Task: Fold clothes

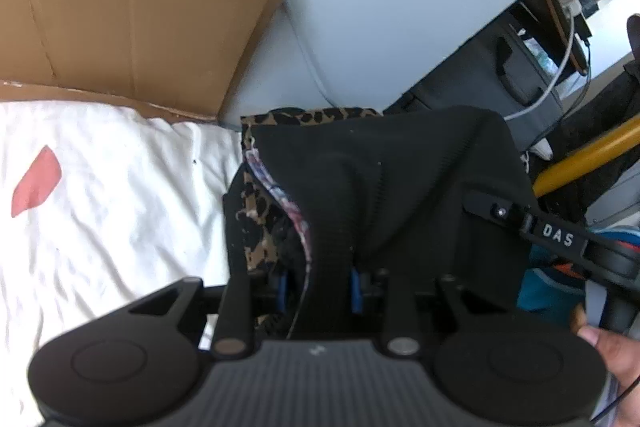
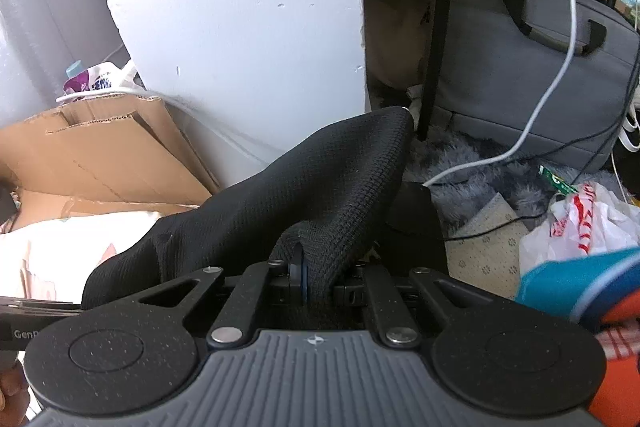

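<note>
Left wrist view: both my claws clamp the black garment (image 1: 400, 179).
Left claw (image 1: 318, 287) and right claw (image 2: 316, 283) hold it raised; fold unfinished, laying down remains.

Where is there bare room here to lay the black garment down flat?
The white sheet left of the leopard-print cloth, below the flattened brown cardboard, lies mostly bare. To the right it is crowded: grey bag, white cable, plastic bag.

Black garment (image 1: 400, 179) in left claw (image 1: 320, 291)
</note>
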Action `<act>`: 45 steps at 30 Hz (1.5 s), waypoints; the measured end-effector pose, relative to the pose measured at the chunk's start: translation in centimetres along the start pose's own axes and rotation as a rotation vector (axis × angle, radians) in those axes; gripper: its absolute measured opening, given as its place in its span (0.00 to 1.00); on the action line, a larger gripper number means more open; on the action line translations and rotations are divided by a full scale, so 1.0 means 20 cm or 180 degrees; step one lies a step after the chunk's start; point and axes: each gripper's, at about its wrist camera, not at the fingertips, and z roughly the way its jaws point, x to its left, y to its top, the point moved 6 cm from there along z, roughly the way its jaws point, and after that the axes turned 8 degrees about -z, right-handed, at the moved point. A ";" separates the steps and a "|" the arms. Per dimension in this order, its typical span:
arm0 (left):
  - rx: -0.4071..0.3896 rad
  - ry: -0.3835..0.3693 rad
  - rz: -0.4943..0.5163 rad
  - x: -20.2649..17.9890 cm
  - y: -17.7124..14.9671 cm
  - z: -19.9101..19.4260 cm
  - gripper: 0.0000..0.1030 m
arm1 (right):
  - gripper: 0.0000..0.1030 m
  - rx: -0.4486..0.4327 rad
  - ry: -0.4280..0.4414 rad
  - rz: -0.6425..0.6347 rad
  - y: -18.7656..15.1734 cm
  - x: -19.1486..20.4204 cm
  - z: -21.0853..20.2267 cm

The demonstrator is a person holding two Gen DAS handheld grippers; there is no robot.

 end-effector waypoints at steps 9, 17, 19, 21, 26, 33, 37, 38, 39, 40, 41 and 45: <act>-0.0041 0.0054 -0.0034 -0.03 0.08 0.00 0.29 | 0.07 0.0040 0.0035 0.0016 0.10 -0.03 0.09; 0.0039 0.0209 -0.0262 0.07 0.12 0.17 0.29 | 0.19 0.0197 -0.0103 0.0224 0.08 -0.11 0.33; 0.0042 0.0203 -0.0216 0.08 0.12 0.18 0.29 | 0.27 0.0158 -0.0176 0.0259 0.08 -0.13 0.31; 0.0041 0.0194 -0.0185 0.08 0.12 0.19 0.29 | 0.31 0.0095 -0.0242 0.0218 0.08 -0.14 0.28; 0.0064 0.0165 -0.0276 0.11 0.12 0.20 0.29 | 0.32 -0.0142 -0.0427 0.0222 0.09 -0.19 0.15; 0.0083 0.0211 -0.0180 0.08 0.15 0.23 0.30 | 0.32 -0.0557 0.0051 0.0259 -0.02 -0.09 0.01; 0.0087 0.0174 -0.0186 0.10 0.15 0.23 0.32 | 0.32 -0.0436 0.0233 0.0143 -0.17 0.04 0.08; 0.0094 0.0146 -0.0213 0.11 0.16 0.22 0.33 | 0.32 -0.0392 0.0247 0.0127 -0.21 0.05 0.11; 0.0099 0.0113 -0.0236 0.12 0.16 0.22 0.35 | 0.32 -0.0340 0.0251 0.0131 -0.25 0.05 0.14; 0.0103 0.0080 -0.0258 0.13 0.17 0.22 0.36 | 0.32 -0.0281 0.0246 0.0159 -0.28 0.05 0.17; 0.0096 0.0058 -0.0269 0.13 0.17 0.22 0.38 | 0.32 -0.0226 0.0243 0.0181 -0.31 0.04 0.20; -0.0034 -0.0001 -0.0347 0.20 0.23 0.18 0.46 | 0.33 -0.0076 0.0215 0.0211 -0.42 0.02 0.29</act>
